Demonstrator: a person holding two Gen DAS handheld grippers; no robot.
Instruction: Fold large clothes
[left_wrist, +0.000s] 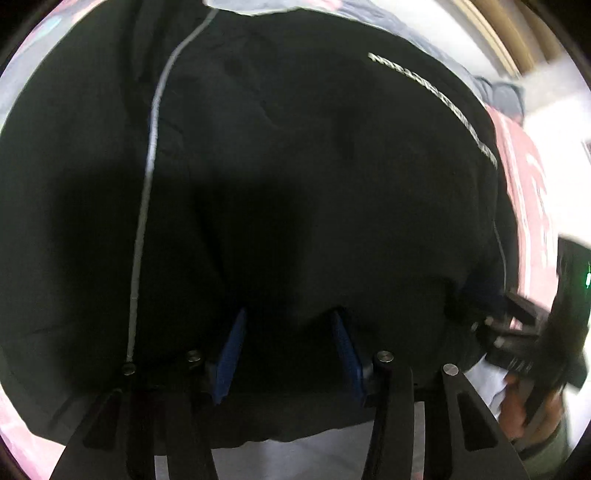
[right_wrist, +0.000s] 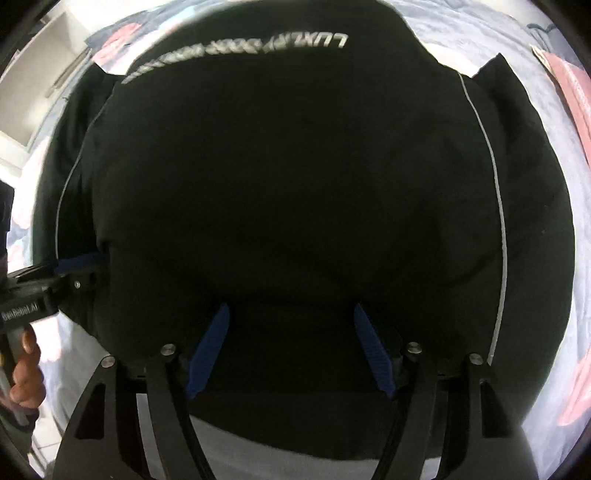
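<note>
A large black garment (left_wrist: 295, 166) with grey piping and silver lettering fills both views; it also shows in the right wrist view (right_wrist: 295, 177). It lies on a pale bed cover. My left gripper (left_wrist: 290, 350) is open, its blue pads (left_wrist: 231, 354) spread over the garment's near edge. My right gripper (right_wrist: 291, 350) is open too, its blue pads (right_wrist: 208, 350) wide apart over the same near edge. The left gripper also shows at the left of the right wrist view (right_wrist: 79, 264), at the garment's side. Neither gripper holds cloth that I can see.
The bed cover (right_wrist: 546, 122) is pale with pink patches. A pink cloth (left_wrist: 528, 192) lies to the right of the garment. The right gripper's body and hand (left_wrist: 532, 354) show at the right edge. A white wall and wooden frame (left_wrist: 491, 33) stand behind.
</note>
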